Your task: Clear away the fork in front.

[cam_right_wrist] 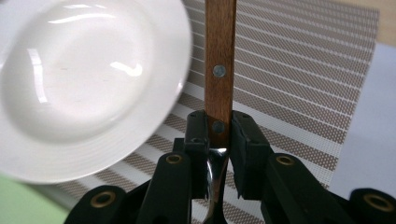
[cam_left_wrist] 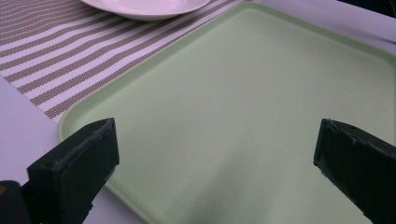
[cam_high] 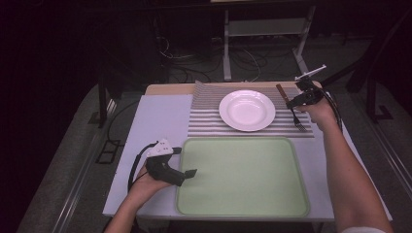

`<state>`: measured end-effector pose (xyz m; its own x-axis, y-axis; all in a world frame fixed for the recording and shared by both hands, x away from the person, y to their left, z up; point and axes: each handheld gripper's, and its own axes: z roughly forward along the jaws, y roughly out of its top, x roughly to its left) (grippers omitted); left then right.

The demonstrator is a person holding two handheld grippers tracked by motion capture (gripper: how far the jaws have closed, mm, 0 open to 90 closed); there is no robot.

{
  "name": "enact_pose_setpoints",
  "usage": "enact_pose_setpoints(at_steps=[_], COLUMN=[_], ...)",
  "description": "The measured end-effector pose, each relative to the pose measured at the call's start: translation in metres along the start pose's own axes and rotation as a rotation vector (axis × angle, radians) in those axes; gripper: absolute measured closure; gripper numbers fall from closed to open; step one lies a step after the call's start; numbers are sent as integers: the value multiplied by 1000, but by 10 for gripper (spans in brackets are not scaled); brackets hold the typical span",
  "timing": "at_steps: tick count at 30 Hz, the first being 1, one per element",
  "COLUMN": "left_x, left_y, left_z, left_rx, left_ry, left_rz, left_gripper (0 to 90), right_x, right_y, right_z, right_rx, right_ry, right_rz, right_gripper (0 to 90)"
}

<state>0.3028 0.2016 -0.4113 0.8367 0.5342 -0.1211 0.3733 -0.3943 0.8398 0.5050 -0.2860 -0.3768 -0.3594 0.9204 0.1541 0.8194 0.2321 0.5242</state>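
My right gripper (cam_high: 294, 103) is shut on a fork (cam_high: 290, 108) with a wooden handle (cam_right_wrist: 219, 56), held just above the striped placemat (cam_high: 206, 114) to the right of the white plate (cam_high: 247, 109). The handle points to the far side and the tines (cam_high: 300, 126) point toward me. In the right gripper view both pads clamp the handle's lower end, with the metal neck (cam_right_wrist: 215, 163) below and the plate (cam_right_wrist: 84, 88) at the left. My left gripper (cam_high: 190, 173) rests at the left edge of the green tray (cam_high: 243, 204), jaws wide open and nothing between its fingers (cam_left_wrist: 79, 158).
The tray (cam_left_wrist: 243, 107) lies in front of the placemat (cam_left_wrist: 56, 51) on a pale table surface (cam_high: 155, 121). A wooden board edge (cam_high: 170, 88) shows behind the mat. A metal stand (cam_high: 265, 29) and cables (cam_high: 194, 63) lie on the floor beyond the table.
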Motion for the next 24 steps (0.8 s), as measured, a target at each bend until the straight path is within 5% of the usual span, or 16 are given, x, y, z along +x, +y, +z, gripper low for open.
enact_pose_setpoints(at_steps=[12,24], left_x=[-2,-3], left_y=[1,1], left_z=[1,2], left_rx=[-4,-5], left_ry=[8,21], left_rz=[12,20], left_gripper=[0,0], right_x=[24,72], right_y=[-33,-71], right_z=[-45,-69], right_rx=[-163,-285], right_ry=[105,204], right_rz=[-76,-216], right_gripper=[771,771])
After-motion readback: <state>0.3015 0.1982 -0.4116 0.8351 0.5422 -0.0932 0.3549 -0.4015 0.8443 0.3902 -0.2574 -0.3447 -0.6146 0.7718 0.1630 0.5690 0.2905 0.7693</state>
